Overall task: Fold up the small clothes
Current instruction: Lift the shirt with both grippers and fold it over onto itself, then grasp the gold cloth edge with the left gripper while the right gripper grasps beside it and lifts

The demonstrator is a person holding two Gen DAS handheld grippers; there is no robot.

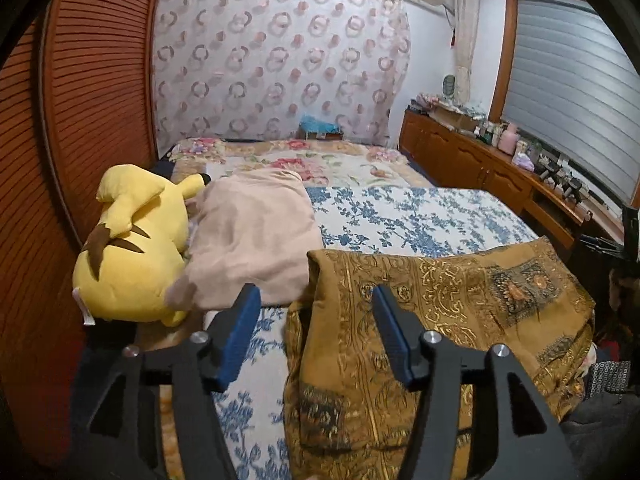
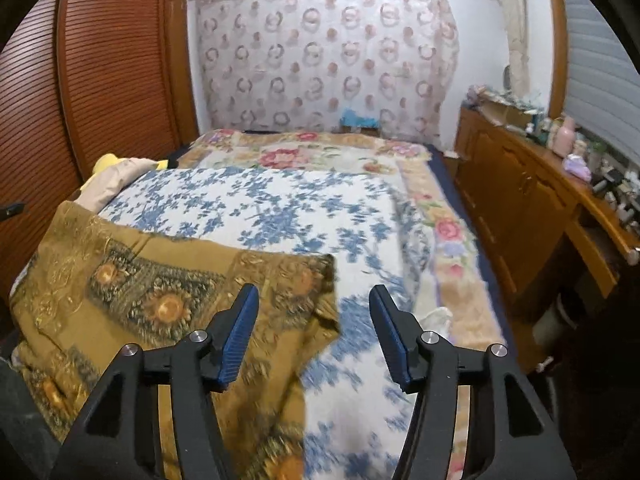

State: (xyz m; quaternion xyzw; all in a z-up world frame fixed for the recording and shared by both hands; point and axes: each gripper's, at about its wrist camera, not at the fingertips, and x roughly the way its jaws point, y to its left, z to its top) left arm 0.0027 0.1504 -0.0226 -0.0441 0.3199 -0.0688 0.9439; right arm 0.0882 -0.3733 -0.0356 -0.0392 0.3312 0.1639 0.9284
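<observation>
A mustard-brown patterned garment (image 1: 436,312) lies spread on the near end of the bed; it also shows in the right wrist view (image 2: 152,300). My left gripper (image 1: 316,300) is open and empty, over the garment's left corner, its blue-padded fingers (image 1: 240,336) apart. My right gripper (image 2: 314,300) is open and empty, over the garment's right corner, with one finger (image 2: 238,336) above the cloth and the other above the blue floral sheet (image 2: 320,216).
A yellow plush toy (image 1: 132,244) and a beige pillow (image 1: 252,236) lie at the bed's left. A wooden louvred wardrobe (image 1: 88,100) stands left. A wooden sideboard (image 2: 532,208) with small items runs along the right. A floral blanket (image 1: 312,164) covers the far bed.
</observation>
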